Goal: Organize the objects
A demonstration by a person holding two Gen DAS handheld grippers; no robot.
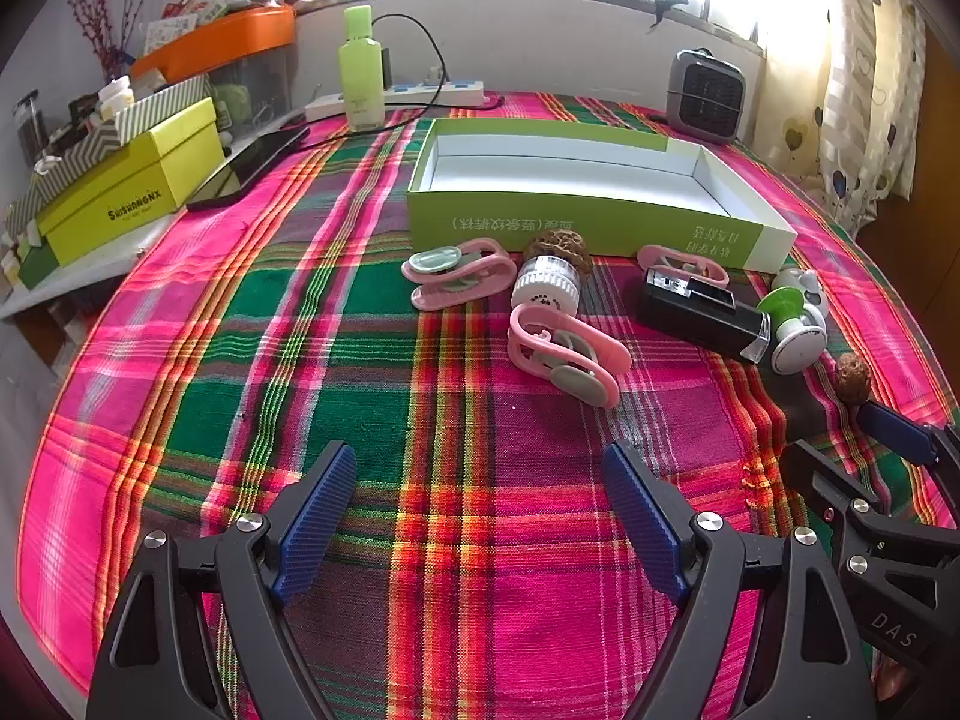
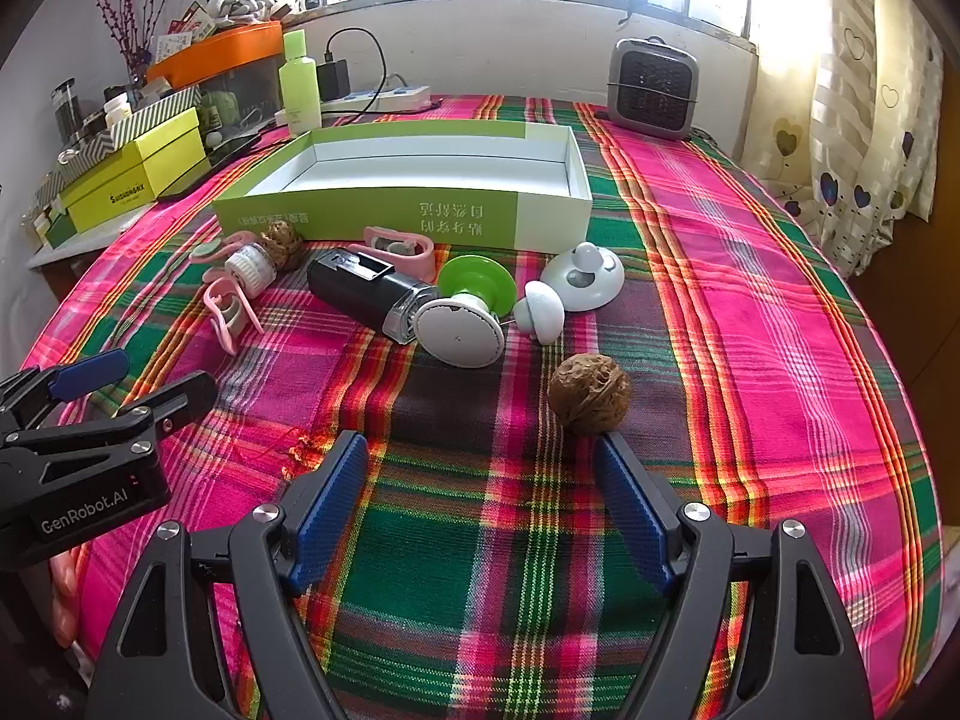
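Yellow box (image 1: 129, 195) marked SHISHONGNX, left gripper (image 2: 120, 384) (GenRobot.AI label) jaws released, right gripper (image 2: 480, 480) jaws released

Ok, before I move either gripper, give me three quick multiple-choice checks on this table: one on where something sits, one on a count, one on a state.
1. Where is the lone walnut?
A. inside the green box
B. on the cloth just ahead of the right gripper
C. on top of the heater

2. How many pink clips lie on the cloth?
A. one
B. three
C. five

3. What is the state of the green box?
A. open and empty
B. closed with a lid
C. open and full of clips

Answers:
1 B, the walnut sits on the plaid cloth beside the tip of a finger of the right gripper.
2 B, the left wrist view shows three pink clips in front of the box.
3 A, its white inside shows bare, with no lid on it.
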